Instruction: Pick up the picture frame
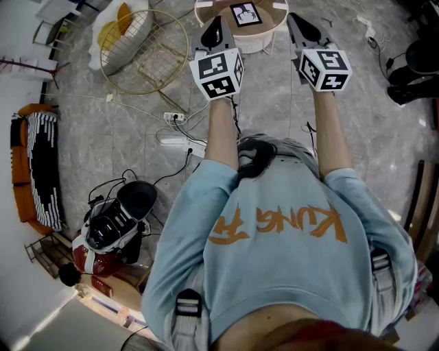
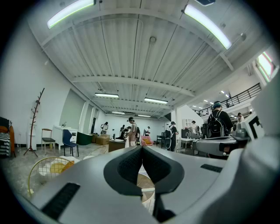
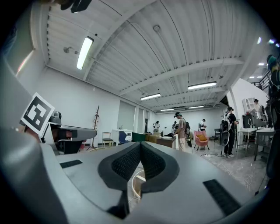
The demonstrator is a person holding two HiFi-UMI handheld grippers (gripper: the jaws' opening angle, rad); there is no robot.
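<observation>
Frame point(image 1: 245, 14) on round table point(image 1: 267, 26), top centre of head view, ahead of and between both grippers. Left gripper point(image 1: 217, 24) and right gripper point(image 1: 299, 22) level, fingers pressed together, nothing held.

Risks: approach with closed fingers shoves frame off table; thin edge slips from pinch; floor cables point(image 1: 180, 130) snag feet.

Readable: shirt point(image 1: 274, 226) — "KUNG FU", orange, upside down.

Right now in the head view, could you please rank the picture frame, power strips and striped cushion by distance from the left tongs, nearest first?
1. Picture frame, on the table beside the left tongs.
2. Power strips, floor, lower left.
3. Striped cushion, far left.
</observation>
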